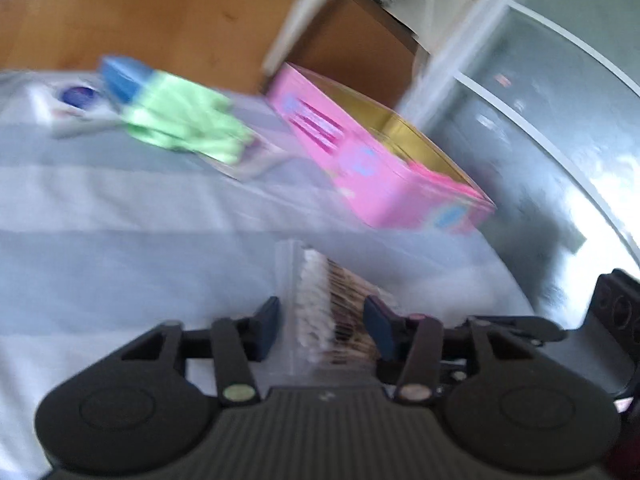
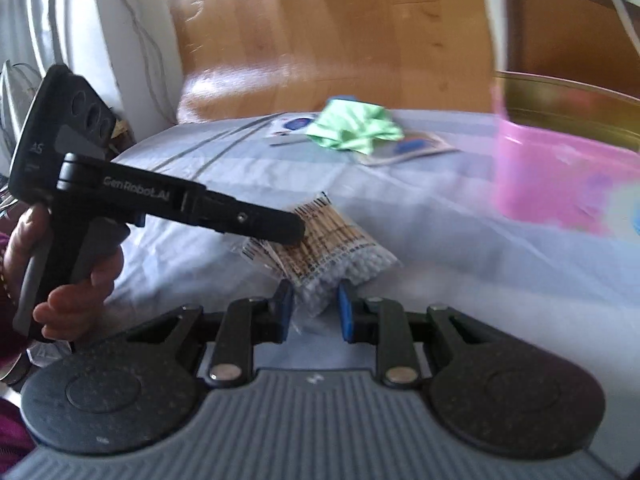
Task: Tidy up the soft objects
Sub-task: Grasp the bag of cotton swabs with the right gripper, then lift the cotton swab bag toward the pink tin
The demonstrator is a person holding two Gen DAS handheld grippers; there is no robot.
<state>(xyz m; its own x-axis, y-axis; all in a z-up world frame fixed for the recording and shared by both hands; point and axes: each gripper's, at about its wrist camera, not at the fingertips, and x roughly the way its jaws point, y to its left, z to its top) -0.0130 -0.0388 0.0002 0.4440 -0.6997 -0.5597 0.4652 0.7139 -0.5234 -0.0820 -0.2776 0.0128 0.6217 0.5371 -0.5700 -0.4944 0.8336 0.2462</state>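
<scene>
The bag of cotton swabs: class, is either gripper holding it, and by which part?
The bag of cotton swabs sits between both pairs of jaws, the left gripper around its middle, the right gripper at its cotton-tip end. Firm contact cannot be told.

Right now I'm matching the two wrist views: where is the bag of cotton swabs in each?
Left wrist: bag of cotton swabs at bottom centre, between the left hand-held gripper fingers.
Right wrist: bag at centre, just ahead of the right hand-held gripper.
Shared landmark: pink tin, to the right in both.

Two close wrist views — shared swab packet (image 1: 320, 308)
</scene>
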